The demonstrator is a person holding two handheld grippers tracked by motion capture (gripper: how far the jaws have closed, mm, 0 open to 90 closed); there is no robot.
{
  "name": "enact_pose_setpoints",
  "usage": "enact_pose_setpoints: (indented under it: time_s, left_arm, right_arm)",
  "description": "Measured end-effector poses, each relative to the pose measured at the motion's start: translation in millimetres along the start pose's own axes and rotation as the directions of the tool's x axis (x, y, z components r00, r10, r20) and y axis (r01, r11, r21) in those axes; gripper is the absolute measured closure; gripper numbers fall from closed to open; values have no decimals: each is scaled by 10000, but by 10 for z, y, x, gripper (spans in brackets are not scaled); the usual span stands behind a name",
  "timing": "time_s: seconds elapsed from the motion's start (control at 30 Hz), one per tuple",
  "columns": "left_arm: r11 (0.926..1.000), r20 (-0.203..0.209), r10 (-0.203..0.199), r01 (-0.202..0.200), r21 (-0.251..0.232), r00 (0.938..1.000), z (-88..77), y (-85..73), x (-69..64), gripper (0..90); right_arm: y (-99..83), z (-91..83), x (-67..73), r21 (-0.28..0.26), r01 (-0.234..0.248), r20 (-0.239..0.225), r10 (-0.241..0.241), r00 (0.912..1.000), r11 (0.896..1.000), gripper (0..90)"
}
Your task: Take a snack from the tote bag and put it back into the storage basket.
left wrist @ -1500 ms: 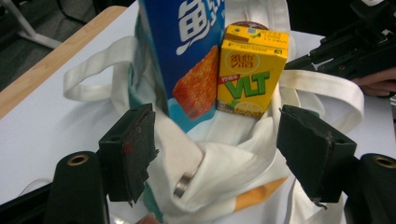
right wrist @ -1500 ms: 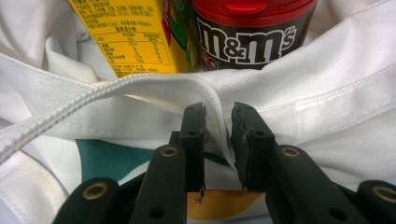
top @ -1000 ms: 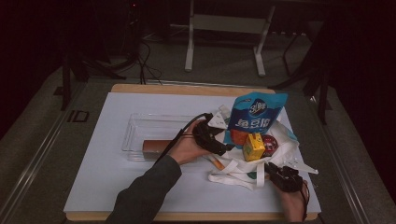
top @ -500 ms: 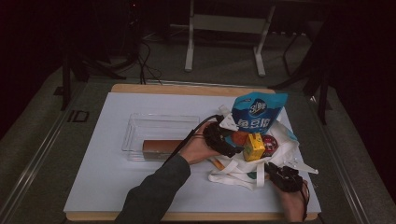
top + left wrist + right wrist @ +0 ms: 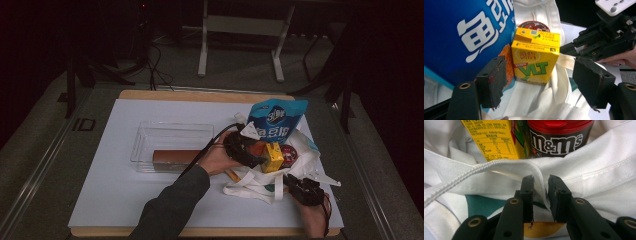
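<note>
A white tote bag (image 5: 250,181) (image 5: 536,100) (image 5: 599,170) lies open at the table's right. In it are a yellow VLT drink carton (image 5: 274,156) (image 5: 535,60) (image 5: 496,140), a red-lidded M&M's tub (image 5: 289,155) (image 5: 534,25) (image 5: 559,137) and a tall blue snack bag (image 5: 275,120) (image 5: 466,35). My left gripper (image 5: 256,158) (image 5: 541,80) is open, its jaws standing either side of the carton without touching it. My right gripper (image 5: 299,187) (image 5: 541,185) (image 5: 599,37) is shut on the bag's hem at the near edge, fabric pinched between its pads.
A clear plastic tray (image 5: 170,131) sits at the middle of the white table cover (image 5: 110,200), with a long brown box (image 5: 172,157) inside it. An orange packet (image 5: 507,60) leans between the blue bag and the carton. Dark floor and stands lie beyond the table.
My left hand has moved right from beside the tray to the carton in the bag. The right hand and the bag have kept still.
</note>
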State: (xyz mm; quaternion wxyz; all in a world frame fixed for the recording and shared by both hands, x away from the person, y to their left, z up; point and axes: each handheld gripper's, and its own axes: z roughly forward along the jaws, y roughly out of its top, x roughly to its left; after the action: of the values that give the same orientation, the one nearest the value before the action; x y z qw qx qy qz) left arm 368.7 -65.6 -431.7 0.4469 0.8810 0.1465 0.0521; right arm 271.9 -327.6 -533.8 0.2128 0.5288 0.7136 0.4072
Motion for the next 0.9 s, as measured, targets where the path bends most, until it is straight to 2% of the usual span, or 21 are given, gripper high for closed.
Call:
enact_pose_setpoints:
  time_s: [0.13,0.3,0.63,0.9]
  left_arm:
    - [10000,71,88,-88,41,9999,52,20,-10,263]
    - [10000,51,-81,81,15,10000,120,30,3,230]
    - [9997,26,-73,72,238,10000,236,47,41,190]
    - [9990,41,-379,378,235,9993,284,29,100,198]
  right_arm:
    - [0,0,-3,-2,-10,-11,10,10000,10000,742]
    - [0,0,-4,-3,-13,-14,13,10000,10000,743]
    - [-2,-1,-11,-2,-72,-91,72,9999,10000,741]
    - [-3,-3,-13,-3,-105,-113,105,9999,9999,741]
